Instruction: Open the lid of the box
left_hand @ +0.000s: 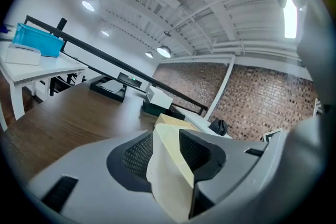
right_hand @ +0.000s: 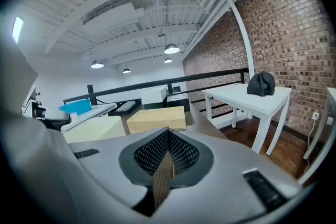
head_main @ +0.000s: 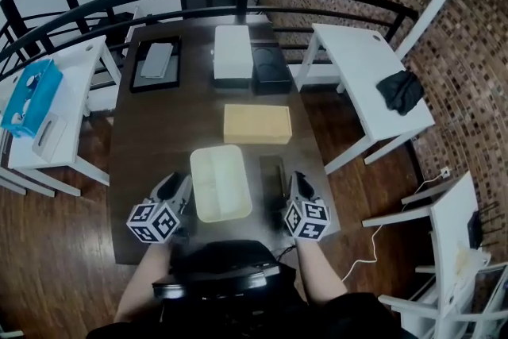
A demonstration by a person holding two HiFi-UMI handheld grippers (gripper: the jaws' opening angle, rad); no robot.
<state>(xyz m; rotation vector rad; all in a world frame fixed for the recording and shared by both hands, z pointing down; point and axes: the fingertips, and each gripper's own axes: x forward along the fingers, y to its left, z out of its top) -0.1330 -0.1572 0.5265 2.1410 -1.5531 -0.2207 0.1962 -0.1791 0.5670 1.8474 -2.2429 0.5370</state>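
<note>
One cream box (head_main: pixel 221 182), tan box (head_main: pixel 256 124) beyond

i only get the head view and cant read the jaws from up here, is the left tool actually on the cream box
observer: yes. In the left gripper view the left tool has a wall of the cream box between its jaws, with a pad against each side.
operator: ok and the right tool, holding anything
observer: no. The right gripper view shows the right tool shut, its tips meeting, with nothing gripped that I can make out.
</note>
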